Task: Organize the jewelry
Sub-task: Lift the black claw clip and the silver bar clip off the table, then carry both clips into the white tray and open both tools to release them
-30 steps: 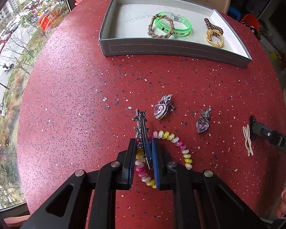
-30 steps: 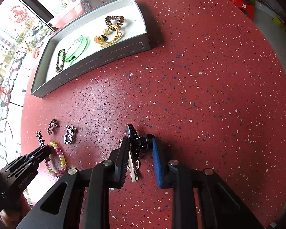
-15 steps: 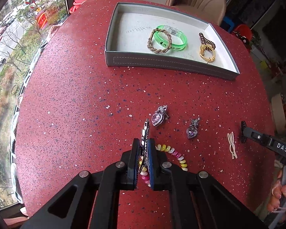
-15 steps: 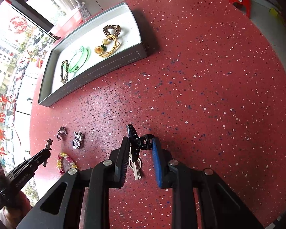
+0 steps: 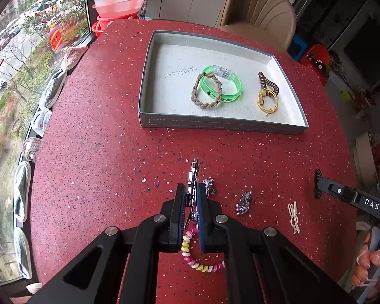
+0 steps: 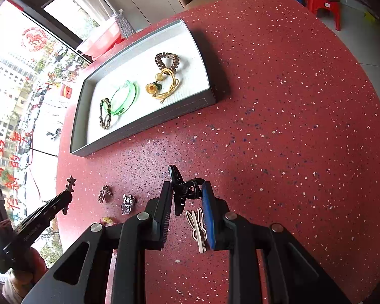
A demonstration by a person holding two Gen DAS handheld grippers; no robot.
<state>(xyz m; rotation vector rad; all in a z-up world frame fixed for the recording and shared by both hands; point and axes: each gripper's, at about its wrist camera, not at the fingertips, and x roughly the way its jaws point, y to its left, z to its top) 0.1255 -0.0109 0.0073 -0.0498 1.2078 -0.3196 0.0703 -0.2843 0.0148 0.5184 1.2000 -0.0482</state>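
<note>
the left wrist view shows the left gripper [image 5: 192,200] clamped on a thin silver hair clip [image 5: 193,174], seen edge-on and poking out past the fingertips; only in the right wrist view does its star-shaped end [image 6: 70,183] show. under that gripper a pink and yellow coil bracelet [image 5: 198,263] lies on the red speckled table [image 5: 101,177], with two heart pendants [image 5: 243,202] just to the right. the right wrist view shows the right gripper [image 6: 187,195] closed on a black claw clip [image 6: 183,190], lifted off the table, and a cream rabbit-shaped clip [image 6: 198,225] lying below between its fingers. far across the table sits the grey tray [image 5: 223,124], holding a green bangle [image 5: 231,93], a braided band [image 5: 207,91] and a gold and brown tie [image 5: 267,93].
</note>
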